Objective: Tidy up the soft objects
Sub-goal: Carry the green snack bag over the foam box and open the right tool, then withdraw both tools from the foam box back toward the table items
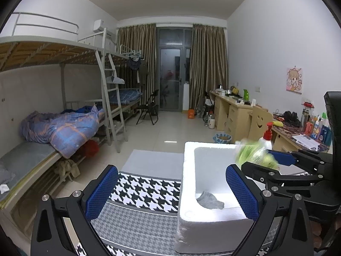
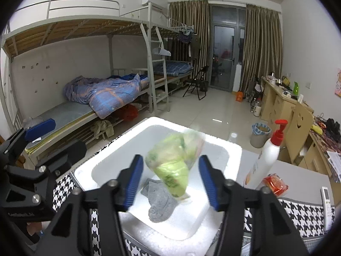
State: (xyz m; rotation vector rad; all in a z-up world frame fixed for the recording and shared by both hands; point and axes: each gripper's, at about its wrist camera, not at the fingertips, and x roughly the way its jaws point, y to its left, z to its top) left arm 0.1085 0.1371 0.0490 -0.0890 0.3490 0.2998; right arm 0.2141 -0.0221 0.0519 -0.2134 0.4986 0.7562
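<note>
A white foam box [image 1: 188, 162] [image 2: 233, 149] stands on a houndstooth-covered table [image 1: 147, 189]. A grey sock [image 1: 210, 201] [image 2: 158, 204] lies on its floor. A green plastic bag [image 2: 170, 166] [image 1: 253, 155], blurred, hangs over the box between the fingers of my right gripper [image 2: 171, 181] [image 1: 269, 163]. The jaws stand open and the pads do not press on the bag. My left gripper [image 1: 172, 192] [image 2: 51, 138] is open and empty at the box's near left side.
A white pump bottle with a red top [image 2: 267, 160] [image 1: 266, 137], a red packet [image 2: 275, 184] and a remote [image 2: 327, 200] sit on the table right of the box. Bunk beds line the left wall, desks the right.
</note>
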